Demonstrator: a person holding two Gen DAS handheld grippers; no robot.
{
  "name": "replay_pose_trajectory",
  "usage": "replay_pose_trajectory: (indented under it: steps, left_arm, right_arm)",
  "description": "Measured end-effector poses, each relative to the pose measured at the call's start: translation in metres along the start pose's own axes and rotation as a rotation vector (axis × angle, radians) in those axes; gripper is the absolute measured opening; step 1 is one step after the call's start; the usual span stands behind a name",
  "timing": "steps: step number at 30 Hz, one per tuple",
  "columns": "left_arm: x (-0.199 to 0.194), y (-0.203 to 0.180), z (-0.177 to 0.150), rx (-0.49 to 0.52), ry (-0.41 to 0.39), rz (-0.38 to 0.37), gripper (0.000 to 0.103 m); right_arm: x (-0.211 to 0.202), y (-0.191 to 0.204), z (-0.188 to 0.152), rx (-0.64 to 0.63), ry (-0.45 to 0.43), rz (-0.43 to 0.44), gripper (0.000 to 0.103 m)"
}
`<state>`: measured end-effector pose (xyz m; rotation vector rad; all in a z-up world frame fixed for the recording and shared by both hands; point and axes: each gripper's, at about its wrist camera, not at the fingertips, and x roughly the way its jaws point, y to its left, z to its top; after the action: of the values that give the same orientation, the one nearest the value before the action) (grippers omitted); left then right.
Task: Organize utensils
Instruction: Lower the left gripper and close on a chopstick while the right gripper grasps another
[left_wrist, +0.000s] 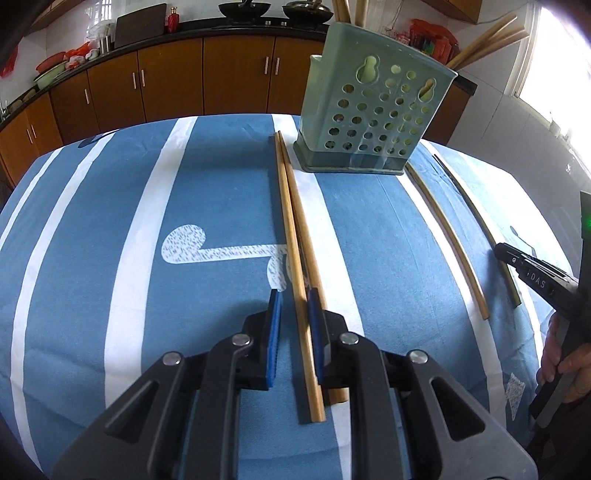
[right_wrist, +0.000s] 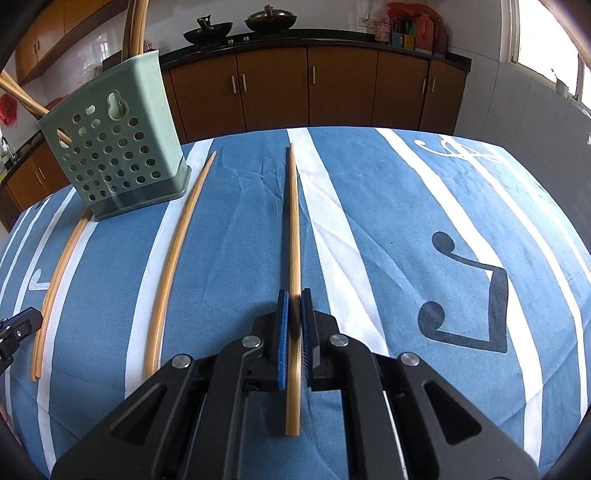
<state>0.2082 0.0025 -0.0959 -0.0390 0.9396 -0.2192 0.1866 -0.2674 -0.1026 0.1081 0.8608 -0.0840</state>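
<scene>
A green perforated utensil holder (left_wrist: 373, 118) stands on the blue striped cloth, with several chopsticks standing in it; it also shows in the right wrist view (right_wrist: 118, 147). Two wooden chopsticks (left_wrist: 295, 236) lie side by side on the cloth. My left gripper (left_wrist: 295, 306) is open, with the left chopstick between its blue pads and the right one under its right finger. My right gripper (right_wrist: 294, 306) straddles a single chopstick (right_wrist: 293, 229), its pads close on either side with small gaps showing. Two more chopsticks (right_wrist: 173, 258) (right_wrist: 62, 266) lie to its left.
The table cloth (left_wrist: 110, 240) covers the whole table. Brown kitchen cabinets (right_wrist: 332, 85) with pans on the counter stand behind. My right gripper's body and the hand holding it (left_wrist: 561, 332) show at the right edge of the left wrist view.
</scene>
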Motion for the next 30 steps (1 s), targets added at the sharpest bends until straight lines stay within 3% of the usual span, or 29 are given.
replay_pose_trajectory:
  steps: [7, 13, 18, 30]
  left_arm:
    - [0.004, -0.001, 0.004, -0.009, -0.019, 0.074, 0.008]
    - [0.000, 0.036, 0.008, -0.093, -0.024, 0.131, 0.008]
    - [-0.005, 0.055, 0.004, -0.105, -0.033, 0.098, 0.008]
    - [-0.004, 0.052, 0.002, -0.078, -0.053, 0.103, 0.009]
  right_arm:
    - [-0.001, 0.001, -0.002, -0.013, -0.001, 0.008, 0.008]
    - [-0.004, 0.004, -0.006, -0.037, 0.000, 0.033, 0.008]
    - [-0.008, 0.005, -0.010, -0.037, 0.000, 0.035, 0.008]
    - [-0.007, 0.005, -0.009, -0.035, 0.001, 0.031, 0.008]
